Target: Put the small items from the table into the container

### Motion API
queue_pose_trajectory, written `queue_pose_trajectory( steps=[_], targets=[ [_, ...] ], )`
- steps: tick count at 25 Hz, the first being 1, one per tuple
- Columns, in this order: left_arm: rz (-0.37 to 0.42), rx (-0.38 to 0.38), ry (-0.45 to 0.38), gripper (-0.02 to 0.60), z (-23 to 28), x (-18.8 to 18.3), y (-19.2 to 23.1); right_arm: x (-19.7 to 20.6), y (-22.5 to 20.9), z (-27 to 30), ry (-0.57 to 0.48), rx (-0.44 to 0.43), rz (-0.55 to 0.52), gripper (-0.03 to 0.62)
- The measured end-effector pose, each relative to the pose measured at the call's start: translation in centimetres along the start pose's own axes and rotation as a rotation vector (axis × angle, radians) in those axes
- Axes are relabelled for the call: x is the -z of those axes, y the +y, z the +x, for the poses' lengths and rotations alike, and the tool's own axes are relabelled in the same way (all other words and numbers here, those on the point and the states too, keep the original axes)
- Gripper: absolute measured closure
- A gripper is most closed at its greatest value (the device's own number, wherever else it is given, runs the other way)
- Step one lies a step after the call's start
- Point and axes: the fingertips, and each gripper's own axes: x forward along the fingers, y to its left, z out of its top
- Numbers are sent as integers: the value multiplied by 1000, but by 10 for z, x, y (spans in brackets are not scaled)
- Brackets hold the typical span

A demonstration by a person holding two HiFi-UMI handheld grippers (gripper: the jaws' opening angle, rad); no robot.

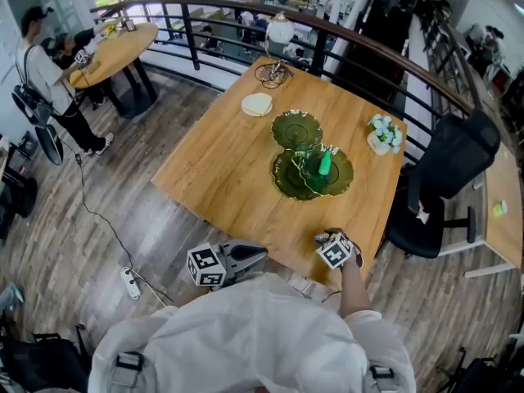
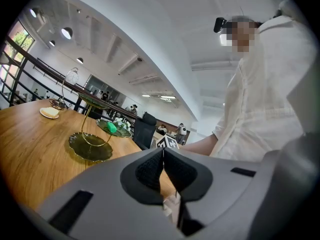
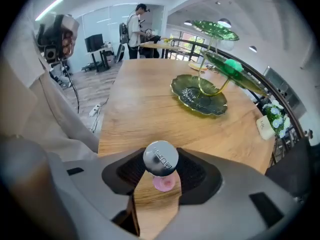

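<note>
My right gripper (image 1: 324,238) hovers just over the wooden table's (image 1: 221,170) near edge, pointing steeply down. It (image 3: 161,168) is shut on a small pink bottle with a round silver cap (image 3: 160,158), which hangs clear of the wood. A green tiered dish stand (image 1: 286,182) on a gold stem stands mid-table beyond it; a small green item (image 1: 325,164) lies on one of its plates. From the right gripper view the stand's bottom plate (image 3: 198,95) is bare and the green item (image 3: 232,65) sits on a higher tier. My left gripper (image 1: 264,254) is shut and empty, level, off the table by my body.
A round white-and-tan piece (image 1: 257,104), a wire stand with a globe (image 1: 274,72) and a small flower pot (image 1: 385,133) sit on the table's far half. A black chair (image 1: 446,178) stands at the right. A railing runs behind; a power strip (image 1: 131,282) lies on the floor.
</note>
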Motion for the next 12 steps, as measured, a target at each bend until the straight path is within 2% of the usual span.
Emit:
queue_pose_trajectory(
  steps=[7,12],
  targets=[
    [2,9,0,574,3,0,-1,-29,-27,-45,-188,75,150,404],
    [3,17,3,574,6,0,-1,-50,-47,-74,-275,124,176,404]
  ],
)
